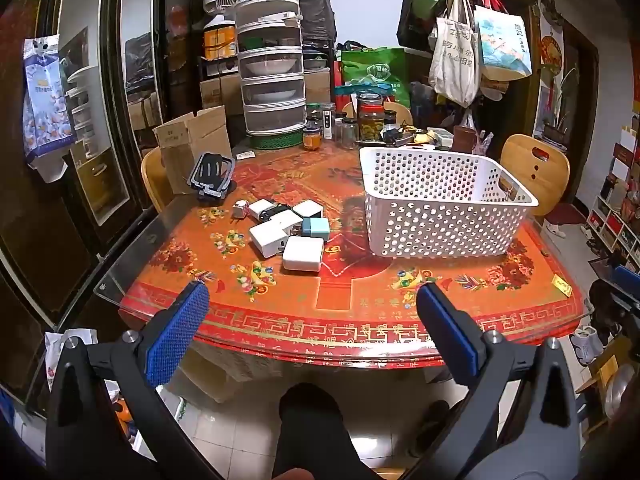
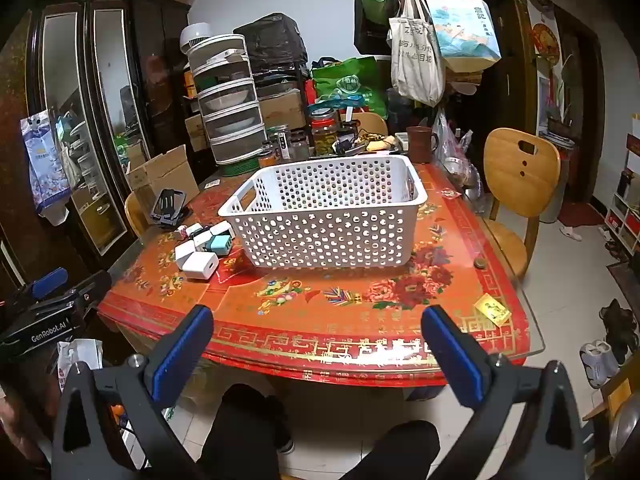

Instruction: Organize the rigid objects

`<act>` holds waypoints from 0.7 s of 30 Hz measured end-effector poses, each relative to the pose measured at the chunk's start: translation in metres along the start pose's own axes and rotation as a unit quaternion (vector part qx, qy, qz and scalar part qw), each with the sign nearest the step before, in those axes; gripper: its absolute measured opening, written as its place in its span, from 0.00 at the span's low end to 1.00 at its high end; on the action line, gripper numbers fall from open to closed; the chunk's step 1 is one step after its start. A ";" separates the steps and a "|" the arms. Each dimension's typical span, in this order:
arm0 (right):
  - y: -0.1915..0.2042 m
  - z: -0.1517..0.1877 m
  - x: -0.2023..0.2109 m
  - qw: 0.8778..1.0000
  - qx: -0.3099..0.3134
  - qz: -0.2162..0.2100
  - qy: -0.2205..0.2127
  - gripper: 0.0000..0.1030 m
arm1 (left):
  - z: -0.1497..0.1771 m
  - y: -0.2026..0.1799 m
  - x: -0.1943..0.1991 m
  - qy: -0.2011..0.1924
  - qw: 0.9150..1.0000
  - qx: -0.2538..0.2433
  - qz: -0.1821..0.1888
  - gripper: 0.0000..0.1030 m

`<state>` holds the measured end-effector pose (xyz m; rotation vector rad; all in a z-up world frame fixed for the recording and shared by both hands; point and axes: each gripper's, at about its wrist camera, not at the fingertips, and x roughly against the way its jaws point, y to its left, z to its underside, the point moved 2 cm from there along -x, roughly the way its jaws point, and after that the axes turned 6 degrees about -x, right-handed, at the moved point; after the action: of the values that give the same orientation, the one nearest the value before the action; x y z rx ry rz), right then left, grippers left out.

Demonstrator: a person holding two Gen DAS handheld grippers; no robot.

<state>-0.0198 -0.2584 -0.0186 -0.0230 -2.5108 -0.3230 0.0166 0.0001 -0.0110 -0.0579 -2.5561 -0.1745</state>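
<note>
Left gripper (image 1: 312, 292) and right gripper (image 2: 318, 316): jaws wide apart, holding nothing, short of the table (image 1: 360, 336). White basket (image 2: 328, 216): apparently empty; chargers (image 1: 286, 228) beside it.

One white perforated basket (image 1: 444, 216) stands on the table. Beside it lies a cluster of about seven charger plugs (image 1: 286, 228): six white, one teal (image 1: 316, 227). One black phone stand (image 1: 212, 176), one small yellow card (image 2: 493, 310), two wooden chairs.
</note>
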 end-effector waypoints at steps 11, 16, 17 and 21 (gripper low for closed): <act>0.001 -0.001 0.000 1.000 0.000 0.000 0.000 1.00 | 0.000 0.001 0.001 0.000 1.000 -0.001 -0.001 0.99; 0.001 0.000 0.000 1.000 0.000 0.000 0.000 1.00 | 0.000 0.005 -0.001 0.002 1.000 -0.001 -0.001 0.99; 0.001 0.000 0.000 1.000 0.000 0.000 0.000 1.00 | 0.000 0.006 -0.001 0.002 1.000 -0.001 0.000 0.99; 0.001 0.000 0.000 1.000 0.000 0.000 0.000 1.00 | 0.000 0.006 -0.001 0.001 1.000 -0.001 -0.001 0.99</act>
<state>-0.0193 -0.2570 -0.0184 -0.0228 -2.5103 -0.3230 0.0180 0.0064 -0.0113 -0.0566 -2.5539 -0.1781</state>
